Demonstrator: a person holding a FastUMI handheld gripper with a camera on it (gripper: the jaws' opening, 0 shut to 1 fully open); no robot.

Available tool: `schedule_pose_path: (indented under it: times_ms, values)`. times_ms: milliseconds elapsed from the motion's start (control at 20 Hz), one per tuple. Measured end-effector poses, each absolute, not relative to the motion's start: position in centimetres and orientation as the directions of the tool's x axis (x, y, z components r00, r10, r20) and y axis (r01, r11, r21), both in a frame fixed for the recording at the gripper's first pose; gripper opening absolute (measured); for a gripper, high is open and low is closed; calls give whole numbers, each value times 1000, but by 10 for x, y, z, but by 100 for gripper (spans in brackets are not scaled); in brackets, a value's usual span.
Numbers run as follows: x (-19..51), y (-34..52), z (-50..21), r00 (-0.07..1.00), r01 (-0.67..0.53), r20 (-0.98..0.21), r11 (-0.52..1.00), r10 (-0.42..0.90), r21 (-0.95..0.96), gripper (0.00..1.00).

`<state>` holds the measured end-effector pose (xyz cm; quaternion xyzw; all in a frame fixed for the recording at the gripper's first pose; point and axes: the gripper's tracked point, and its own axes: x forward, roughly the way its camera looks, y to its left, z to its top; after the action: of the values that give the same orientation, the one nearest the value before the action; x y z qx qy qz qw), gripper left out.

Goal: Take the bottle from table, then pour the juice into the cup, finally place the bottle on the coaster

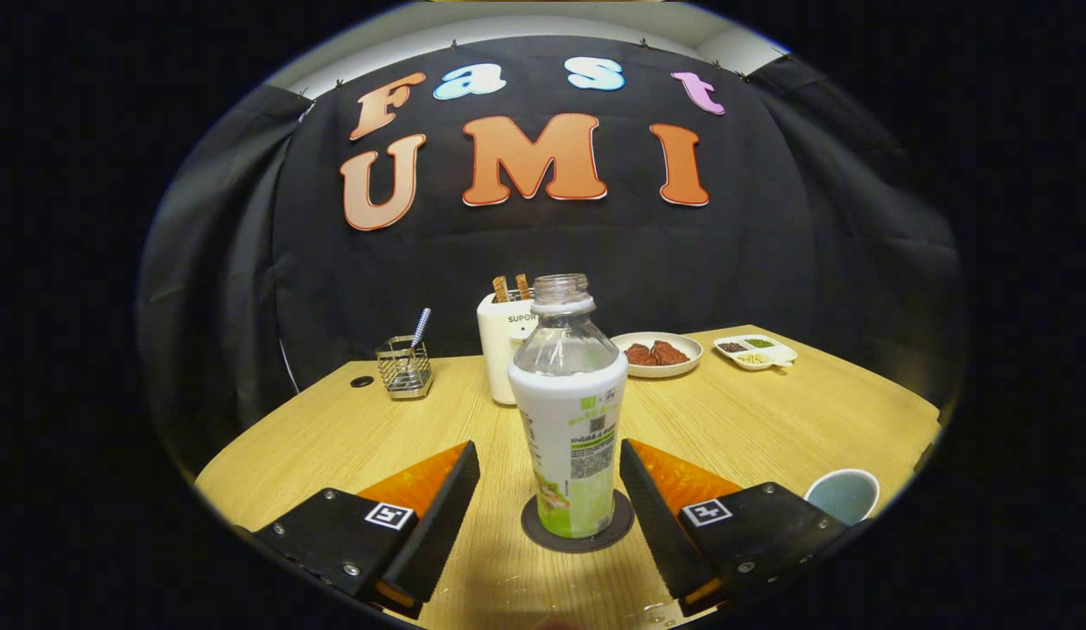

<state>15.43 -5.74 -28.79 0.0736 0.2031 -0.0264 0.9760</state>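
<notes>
We see the bottle (569, 411) upright on the coaster (578, 534), uncapped; our jaws stand open either side, not touching. Cup (844, 494) near right. The task looks done.

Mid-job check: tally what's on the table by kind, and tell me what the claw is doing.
Bottles: 1, bottle, uncapped, upright on the coaster
Coasters: 1, coaster
Cups: 1, cup
Dishes: 2, round plate, divided dish
Holders: 2, wire caddy, white canister
Total: 7
Claw: open, fingers either side of the bottle, not touching.

"SUPOR" on the white holder (502, 348)
</notes>
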Motion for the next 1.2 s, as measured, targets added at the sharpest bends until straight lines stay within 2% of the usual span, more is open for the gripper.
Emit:
schedule_pose_path:
  times_ms: [250, 500, 650, 1200]
  values:
    - [133, -40, -232, 945, 52, -328, 987, 0, 151, 96]
    - [97, -11, -144, 977, 25, -214, 988, 8, 151, 96]
    - [73, 20, -119, 974, -23, -216, 983, 63, 183, 96]
    - [30, 66, -46, 988, -67, -135, 995, 77, 73, 96]
